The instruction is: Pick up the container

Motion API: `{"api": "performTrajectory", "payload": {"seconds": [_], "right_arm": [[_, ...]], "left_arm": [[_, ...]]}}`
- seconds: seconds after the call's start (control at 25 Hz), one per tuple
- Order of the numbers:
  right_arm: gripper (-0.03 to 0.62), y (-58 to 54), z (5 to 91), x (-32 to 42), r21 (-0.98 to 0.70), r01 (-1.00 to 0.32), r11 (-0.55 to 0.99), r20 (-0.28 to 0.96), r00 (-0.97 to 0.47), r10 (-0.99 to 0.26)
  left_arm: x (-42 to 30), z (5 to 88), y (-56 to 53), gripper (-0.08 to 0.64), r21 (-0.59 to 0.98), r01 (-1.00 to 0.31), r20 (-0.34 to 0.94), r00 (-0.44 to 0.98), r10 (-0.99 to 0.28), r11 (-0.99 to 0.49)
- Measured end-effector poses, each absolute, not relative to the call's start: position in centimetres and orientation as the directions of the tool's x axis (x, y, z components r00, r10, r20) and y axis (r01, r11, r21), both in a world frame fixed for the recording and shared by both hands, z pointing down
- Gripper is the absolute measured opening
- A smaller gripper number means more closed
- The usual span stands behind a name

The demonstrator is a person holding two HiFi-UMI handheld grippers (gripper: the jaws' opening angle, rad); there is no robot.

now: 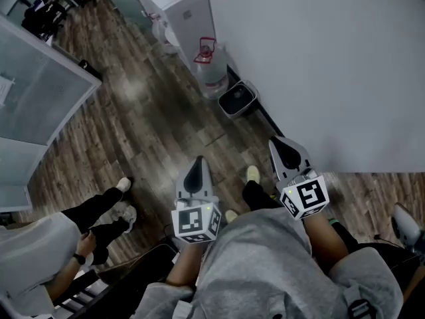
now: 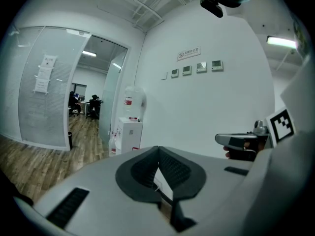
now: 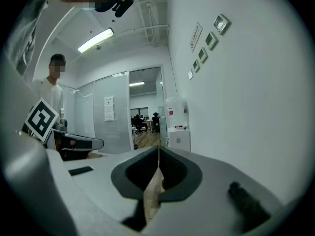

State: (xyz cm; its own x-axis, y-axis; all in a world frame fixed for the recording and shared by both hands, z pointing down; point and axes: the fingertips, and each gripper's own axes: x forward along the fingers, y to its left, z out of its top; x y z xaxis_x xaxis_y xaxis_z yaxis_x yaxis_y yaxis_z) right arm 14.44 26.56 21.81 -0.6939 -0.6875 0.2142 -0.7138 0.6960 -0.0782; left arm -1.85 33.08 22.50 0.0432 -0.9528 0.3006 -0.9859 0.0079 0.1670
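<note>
Both tools are held out level in front of me over the wood floor (image 1: 143, 115), side by side and apart.

Left gripper (image 1: 197, 166): in its own view (image 2: 158, 151) the two dark pads meet at the tips. Only pale wall shows through the slit lower down, so the jaws are closed with nothing between them.

Right gripper (image 1: 282, 148): in its own view (image 3: 158, 152) the pads are pressed together along a thin line with floor showing behind them. It too is closed and carries nothing.

Each gripper view also catches the other tool at its edge, with its marker cube (image 2: 281, 124) uppermost.

Container: the one I can identify is a small dark bin (image 1: 238, 99) with a lighter rim. It stands on the floor at the foot of the white wall (image 1: 319, 65), well ahead of both grippers and untouched. I cannot confirm that it is the item named in the task. Neither gripper view shows it.

Surroundings:
- A clear water jug (image 1: 211, 70) with a red handle stands just beside the bin.
- A white water dispenser (image 1: 188, 13) stands behind the jug against the same wall.
- A frosted glass partition (image 1: 40, 95) runs along the left.
- A row of small wall plates (image 2: 194, 68) is mounted high on the wall.
- A second person (image 1: 40, 251) in a white top and dark trousers stands close on my left.
</note>
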Motion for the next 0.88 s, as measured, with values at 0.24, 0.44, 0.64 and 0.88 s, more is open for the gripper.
{"api": "performTrajectory", "payload": {"seconds": [0.24,0.44,0.64,0.88], "right_arm": [[0.026,19.5,22.2,15.6,-0.091,-0.709,0.699,0.217,-0.699,-0.681],[0.026,14.5,22.6,16.2,-0.1,-0.696,0.711,0.21,-0.713,-0.669],[0.026,10.6,22.8,16.7,-0.114,-0.684,0.72,0.204,-0.726,-0.657],[0.026,7.0,22.8,17.0,-0.148,-0.687,0.711,0.206,-0.725,-0.657]], "left_arm": [[-0.8,22.5,26.3,0.015,0.156,-0.987,0.318,0.029,-0.948,0.022],[0.6,22.6,21.6,0.015,0.139,-0.99,0.322,0.021,-0.946,0.025],[1.3,22.5,17.9,0.015,0.121,-0.992,0.32,-0.002,-0.947,0.043],[1.5,22.6,15.0,0.015,0.107,-0.992,0.326,-0.026,-0.945,0.064]]}}
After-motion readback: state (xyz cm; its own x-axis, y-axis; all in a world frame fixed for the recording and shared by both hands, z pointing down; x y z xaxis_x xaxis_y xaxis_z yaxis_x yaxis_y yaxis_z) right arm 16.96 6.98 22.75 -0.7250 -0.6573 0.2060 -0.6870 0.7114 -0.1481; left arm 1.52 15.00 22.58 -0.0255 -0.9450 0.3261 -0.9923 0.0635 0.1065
